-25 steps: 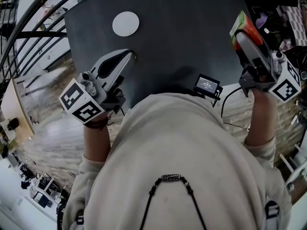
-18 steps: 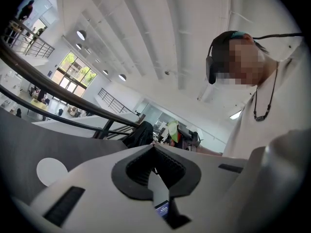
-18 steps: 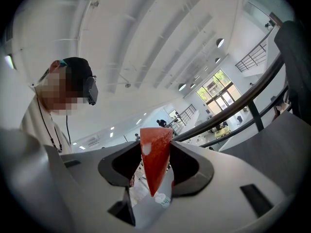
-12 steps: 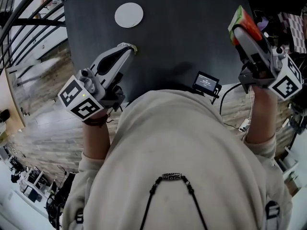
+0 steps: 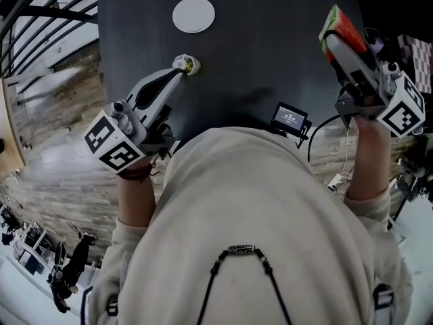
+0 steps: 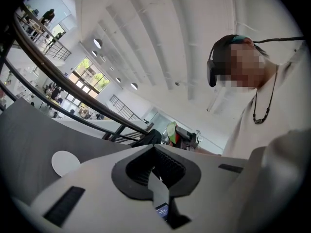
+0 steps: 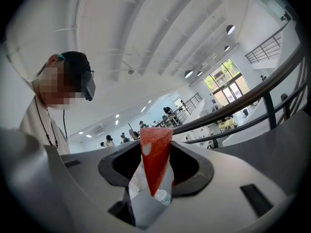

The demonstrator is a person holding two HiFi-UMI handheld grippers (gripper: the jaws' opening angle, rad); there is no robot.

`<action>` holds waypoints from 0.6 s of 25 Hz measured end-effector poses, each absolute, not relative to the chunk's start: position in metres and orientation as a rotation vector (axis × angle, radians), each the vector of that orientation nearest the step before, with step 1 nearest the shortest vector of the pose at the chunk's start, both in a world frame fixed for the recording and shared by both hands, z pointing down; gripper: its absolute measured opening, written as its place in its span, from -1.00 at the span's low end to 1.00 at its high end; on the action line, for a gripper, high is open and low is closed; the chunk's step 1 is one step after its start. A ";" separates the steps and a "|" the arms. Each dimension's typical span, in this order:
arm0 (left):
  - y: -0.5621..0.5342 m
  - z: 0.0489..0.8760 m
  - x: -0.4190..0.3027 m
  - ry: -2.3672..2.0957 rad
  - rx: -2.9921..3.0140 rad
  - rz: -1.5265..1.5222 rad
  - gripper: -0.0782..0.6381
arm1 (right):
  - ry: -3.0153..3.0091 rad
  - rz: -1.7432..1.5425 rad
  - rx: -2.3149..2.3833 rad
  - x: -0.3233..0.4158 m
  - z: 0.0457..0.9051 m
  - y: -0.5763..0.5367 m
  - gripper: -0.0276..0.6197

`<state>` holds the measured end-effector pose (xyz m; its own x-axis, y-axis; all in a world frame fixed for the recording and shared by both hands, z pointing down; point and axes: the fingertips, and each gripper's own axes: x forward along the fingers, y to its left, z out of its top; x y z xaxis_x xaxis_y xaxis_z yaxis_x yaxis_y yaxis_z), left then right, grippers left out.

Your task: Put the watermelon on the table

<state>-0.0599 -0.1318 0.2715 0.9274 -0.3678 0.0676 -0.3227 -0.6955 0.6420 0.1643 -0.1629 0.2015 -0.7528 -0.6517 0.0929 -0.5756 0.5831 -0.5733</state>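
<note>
A person in a soft cream jumper [image 5: 257, 208] stands at a big dark grey table [image 5: 270, 39] and holds a grey grabber tool in each hand. The right gripper [image 5: 336, 38] has its jaws squeezed on a red slice of toy watermelon with a green skin [image 5: 340, 23]. The slice is a pointy wedge. In the right gripper view the red side faces the camera and the point hangs down between the two jaws. The slice is held up at the right side of the table, and it is not lying on the table top. The left gripper [image 5: 181, 66] reaches out over the table on the other side, well apart from the slice. Its jaws are closed tip to tip, and there is nothing between them. A flat white round disc [image 5: 194, 14] lies on the table, a little way past the left gripper's tips. A small black box with a lit screen [image 5: 291, 118] sits at the near edge of the table, between the two arms. Each gripper has a white cube with black square marks near the hand, one on the left [image 5: 111, 144] and one on the right [image 5: 402, 112]. A pale wooden floor [image 5: 61, 181] shows beside the table on the left.
</note>
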 end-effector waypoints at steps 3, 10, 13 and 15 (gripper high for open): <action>-0.124 0.273 -0.065 -0.507 2.381 -0.112 -0.79 | 2.709 -0.911 -1.029 0.159 0.204 -0.162 -0.31; -0.123 0.284 -0.085 -0.559 2.339 -0.144 -0.79 | 2.760 -0.949 -0.988 0.138 0.217 -0.177 -0.31; -0.124 0.288 -0.092 -0.576 2.324 -0.149 -0.79 | 2.773 -0.970 -0.970 0.130 0.223 -0.185 -0.31; -0.124 0.291 -0.096 -0.586 2.317 -0.150 -0.79 | 2.779 -0.982 -0.960 0.126 0.228 -0.189 -0.31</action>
